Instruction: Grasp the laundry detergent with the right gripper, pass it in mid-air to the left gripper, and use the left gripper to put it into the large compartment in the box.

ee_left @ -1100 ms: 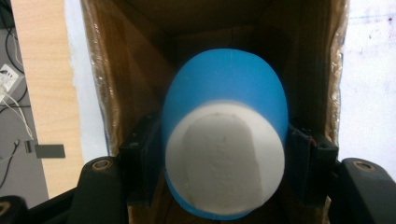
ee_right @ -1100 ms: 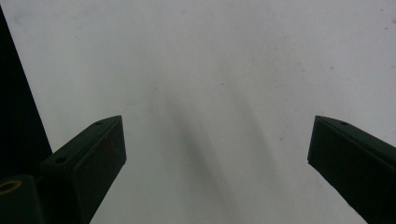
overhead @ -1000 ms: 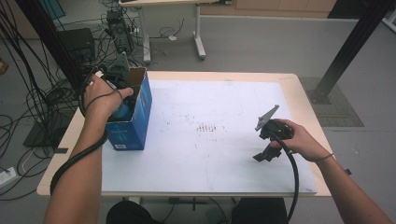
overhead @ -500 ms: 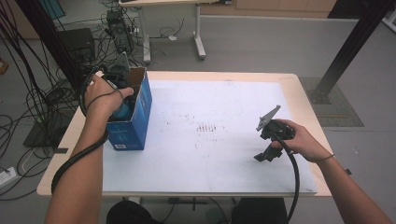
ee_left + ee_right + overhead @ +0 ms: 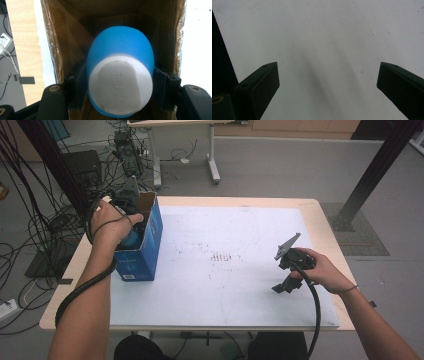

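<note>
Blue cup | base hidden in box | left claw clamps it

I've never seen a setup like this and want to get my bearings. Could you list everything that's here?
Box: one, blue cardboard, open top, left part of the table.
Cup: one, blue with white base, inside the box, clamped by the left claw.
Table: one, wood edge, white top with small dark marks.
Desk: one, pale legs, on the floor behind.
Cables: many, black, floor at left.
Left claw: black, in the box.
Right claw: black, open, over the white top.
</note>
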`<act>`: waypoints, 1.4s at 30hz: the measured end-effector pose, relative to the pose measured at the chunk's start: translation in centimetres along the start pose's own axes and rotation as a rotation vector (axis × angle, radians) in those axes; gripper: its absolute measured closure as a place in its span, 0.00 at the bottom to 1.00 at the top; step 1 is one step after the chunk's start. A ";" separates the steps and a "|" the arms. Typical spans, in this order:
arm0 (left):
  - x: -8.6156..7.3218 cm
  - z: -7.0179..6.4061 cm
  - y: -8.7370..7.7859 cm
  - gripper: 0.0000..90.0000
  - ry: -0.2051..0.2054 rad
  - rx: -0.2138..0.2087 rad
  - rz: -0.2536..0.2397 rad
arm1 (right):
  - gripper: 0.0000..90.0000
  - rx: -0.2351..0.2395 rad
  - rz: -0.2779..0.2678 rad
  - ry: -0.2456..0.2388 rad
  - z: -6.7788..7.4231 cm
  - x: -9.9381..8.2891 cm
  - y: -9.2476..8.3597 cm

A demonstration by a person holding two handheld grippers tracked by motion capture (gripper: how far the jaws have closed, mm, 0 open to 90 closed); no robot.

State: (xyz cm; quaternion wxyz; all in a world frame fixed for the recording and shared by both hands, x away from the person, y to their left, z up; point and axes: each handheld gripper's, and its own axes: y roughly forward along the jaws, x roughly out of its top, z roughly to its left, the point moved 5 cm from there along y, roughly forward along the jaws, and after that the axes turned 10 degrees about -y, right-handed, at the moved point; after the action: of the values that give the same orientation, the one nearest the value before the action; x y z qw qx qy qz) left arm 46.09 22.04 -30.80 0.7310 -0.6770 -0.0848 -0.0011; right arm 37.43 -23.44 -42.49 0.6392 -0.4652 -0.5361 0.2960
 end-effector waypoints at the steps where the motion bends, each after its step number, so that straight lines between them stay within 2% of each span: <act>1: 0.0 0.0 0.0 0.42 -0.006 -0.002 -0.002 | 0.05 0.002 0.000 0.001 0.0 0.0 0.0; 42: 0.1 0.0 0.0 0.42 -0.009 -0.003 0.008 | 0.05 0.000 0.000 -0.011 -0.2 0.1 0.1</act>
State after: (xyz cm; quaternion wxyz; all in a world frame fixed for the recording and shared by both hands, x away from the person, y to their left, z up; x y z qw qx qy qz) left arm 46.19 22.03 -30.83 0.7297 -0.6784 -0.0854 0.0050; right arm 37.62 -23.36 -42.56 0.6362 -0.4635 -0.5396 0.2987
